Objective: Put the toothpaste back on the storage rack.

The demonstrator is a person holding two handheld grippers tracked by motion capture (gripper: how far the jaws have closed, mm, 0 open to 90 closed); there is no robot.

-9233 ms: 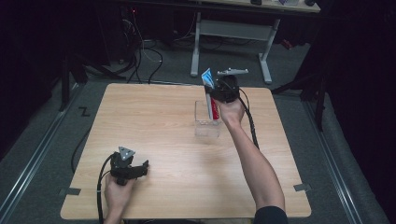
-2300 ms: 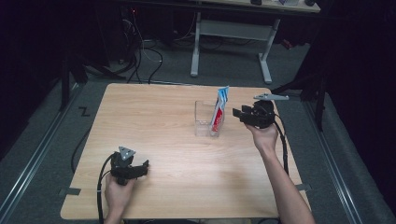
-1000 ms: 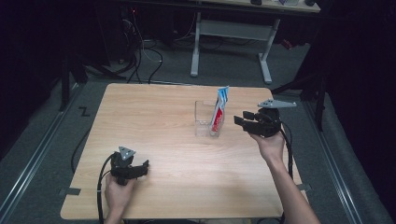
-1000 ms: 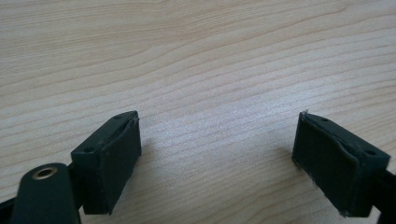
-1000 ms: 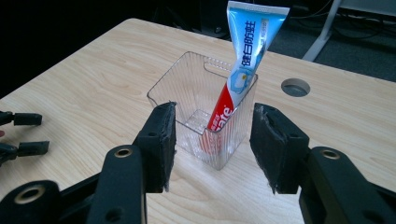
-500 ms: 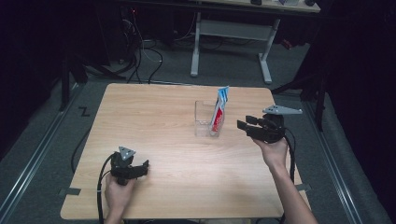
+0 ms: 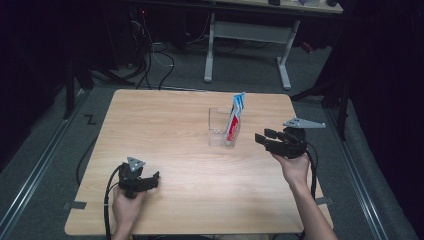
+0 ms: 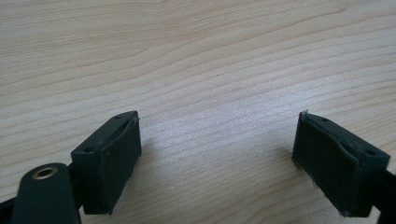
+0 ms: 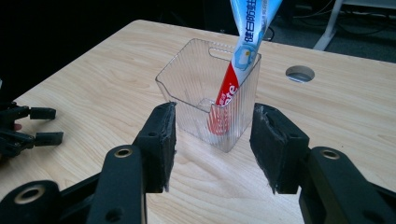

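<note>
The toothpaste tube (image 7: 234,120) stands in the clear plastic holder (image 7: 218,131) near the middle of the wooden table (image 7: 165,130), cap end down, leaning against the holder's right wall with its crimped blue end poking well above the rim. From the right gripper view the red-and-white tube (image 9: 233,79) sits inside the ribbed container (image 9: 196,88), bottom on the floor of it. So the placing looks done, by my reading.

The right gripper (image 7: 267,140) hangs just to the right of the holder, apart from it, jaws parted about halfway with nothing between the pads (image 9: 161,140). They point back at the holder across bare table. No grip on anything.

Down at the near left corner, the left gripper (image 7: 152,179) rests low over the tabletop. Its own view shows both pads (image 8: 112,158) spread wide over plain wood grain, empty.

What is left? Not much, as far as these views tell. The tube is in, nothing else lies on the table to collect. Whether the tube is meant to stand straighter I cannot say; the lean is clear but it seems propped securely against the wall. I'd judge this the closing stretch, with the right hand only needing to come clear and settle.
</note>
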